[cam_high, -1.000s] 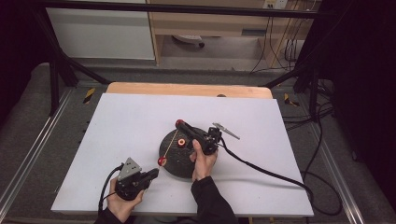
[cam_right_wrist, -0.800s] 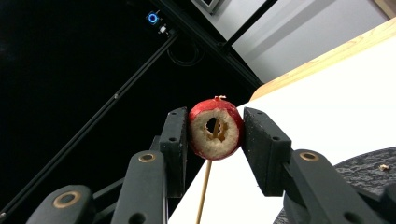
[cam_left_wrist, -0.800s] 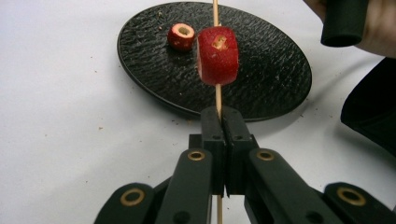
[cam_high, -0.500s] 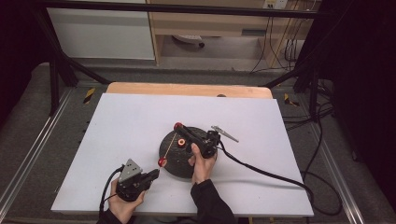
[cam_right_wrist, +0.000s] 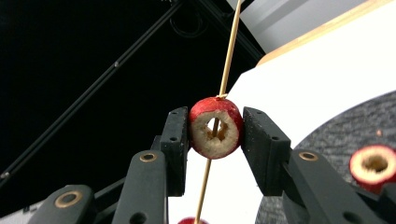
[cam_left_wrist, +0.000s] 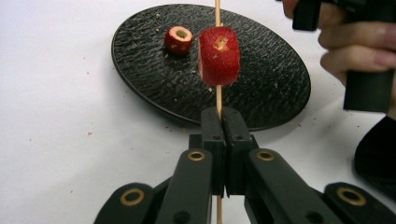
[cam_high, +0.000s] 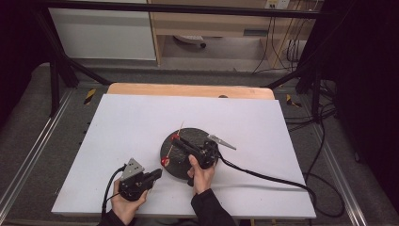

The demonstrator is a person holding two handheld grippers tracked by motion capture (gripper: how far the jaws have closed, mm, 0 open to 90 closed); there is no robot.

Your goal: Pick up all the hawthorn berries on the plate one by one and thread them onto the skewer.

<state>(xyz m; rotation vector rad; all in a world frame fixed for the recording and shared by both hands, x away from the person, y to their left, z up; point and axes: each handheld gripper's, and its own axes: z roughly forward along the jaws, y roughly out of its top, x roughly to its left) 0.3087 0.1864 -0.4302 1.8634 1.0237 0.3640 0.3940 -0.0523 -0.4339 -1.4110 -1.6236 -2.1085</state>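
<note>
A thin wooden skewer (cam_left_wrist: 217, 14) stands upright in my left gripper (cam_left_wrist: 219, 115), whose jaws are shut on its lower end. One red cored fruit piece (cam_left_wrist: 219, 56) is threaded on it just above the jaws. Higher up, my right gripper (cam_right_wrist: 215, 133) is shut on a second red fruit ring (cam_right_wrist: 210, 140), and the skewer (cam_right_wrist: 229, 51) passes through its hole. In the high view the left gripper (cam_high: 157, 173) sits at the plate's near-left edge and the right gripper (cam_high: 176, 138) reaches over the plate. A third red piece (cam_left_wrist: 178, 39) lies on the black plate (cam_left_wrist: 266, 93).
The round black plate (cam_high: 186, 162) rests mid-table on a white sheet (cam_high: 131, 122). The right gripper's cable (cam_high: 263, 176) trails off to the right across the sheet. A wooden table edge (cam_high: 188, 90) runs along the back, with dark frame rails on both sides.
My right gripper has moved down and left along the skewer with the fruit ring, closer to the left gripper. The left gripper has stayed put.
</note>
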